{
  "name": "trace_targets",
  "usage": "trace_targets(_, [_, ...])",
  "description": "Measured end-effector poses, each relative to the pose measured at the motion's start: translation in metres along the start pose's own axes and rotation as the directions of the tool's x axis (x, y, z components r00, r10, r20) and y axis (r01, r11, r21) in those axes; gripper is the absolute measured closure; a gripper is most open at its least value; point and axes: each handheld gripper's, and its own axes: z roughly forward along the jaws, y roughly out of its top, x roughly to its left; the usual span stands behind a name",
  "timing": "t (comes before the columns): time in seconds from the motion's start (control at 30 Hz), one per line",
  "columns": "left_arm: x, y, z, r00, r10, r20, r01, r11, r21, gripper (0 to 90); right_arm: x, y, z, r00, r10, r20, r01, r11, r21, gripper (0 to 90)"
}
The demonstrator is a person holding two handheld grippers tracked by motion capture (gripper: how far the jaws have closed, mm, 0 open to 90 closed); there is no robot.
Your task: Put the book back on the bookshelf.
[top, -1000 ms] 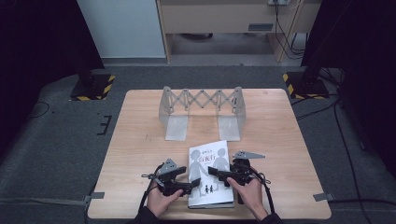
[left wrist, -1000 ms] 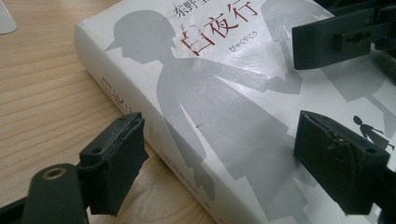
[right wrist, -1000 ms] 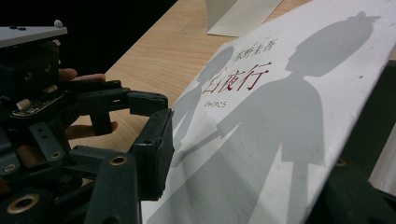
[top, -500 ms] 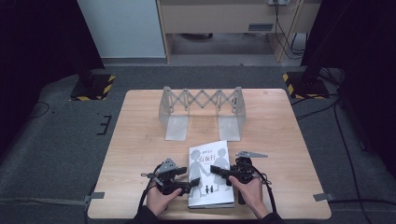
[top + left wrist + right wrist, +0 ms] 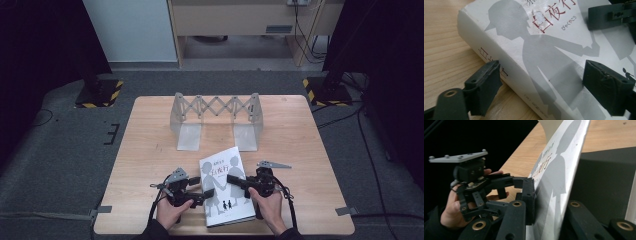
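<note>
A thick white book (image 5: 222,192) with grey silhouettes and red lettering on its cover lies near the table's front edge. My left gripper (image 5: 202,195) is open at the spine. In the left gripper view one jaw rests on the wood beside the spine and the other hovers over the cover (image 5: 544,57). My right gripper (image 5: 235,181) comes in from the book's right edge. In the right gripper view the front cover (image 5: 559,177) stands as a thin sheet between its close-set jaws, one pad (image 5: 529,202) pressed on it. The other pad is hidden behind the cover.
A metal scissor-fold rack (image 5: 215,107) with two flat feet stands at the back middle of the wooden table (image 5: 150,150). Bare wood lies between it and the book. Black stands with hazard-striped bases (image 5: 97,95) flank the table on the floor.
Both grippers stay at the book. The right gripper has shifted very slightly to the right; the book has not moved.
</note>
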Motion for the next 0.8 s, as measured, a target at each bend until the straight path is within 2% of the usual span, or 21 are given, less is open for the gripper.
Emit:
trace_targets(0.23, [0.001,0.0,0.003,0.9995,-0.001,0.031,0.002,0.9997,-0.025,0.5,0.007,0.003,-0.006,0.9985,-0.043,-0.035,0.042,0.999,-0.019,81.1])
trace_targets(0.4, [0.002,0.0,0.005,0.9975,-0.017,0.069,0.02,0.9986,-0.048,0.0,0.008,0.006,-0.011,0.9951,-0.078,-0.06,0.076,0.996,-0.039,82.1])
trace_targets(0.53, [0.005,-0.002,0.007,0.9903,-0.049,0.13,0.055,0.9973,-0.048,0.0,0.01,0.008,-0.014,0.9915,-0.101,-0.082,0.098,0.994,-0.044,82.6])
trace_targets(0.63, [0.006,-0.003,0.008,0.9835,-0.068,0.167,0.073,0.9972,-0.019,0.0,0.011,0.008,-0.013,0.9887,-0.103,-0.109,0.098,0.994,-0.049,83.1])
trace_targets(0.7, [0.007,-0.004,0.009,0.9799,-0.091,0.178,0.093,0.9956,-0.008,0.0,0.011,0.009,-0.011,0.9884,-0.104,-0.111,0.099,0.994,-0.043,83.1])
trace_targets(0.8, [0.009,-0.005,0.012,0.9789,-0.104,0.176,0.105,0.9945,0.004,0.0,0.006,0.008,-0.01,0.9913,-0.072,-0.11,0.069,0.997,-0.037,82.8])
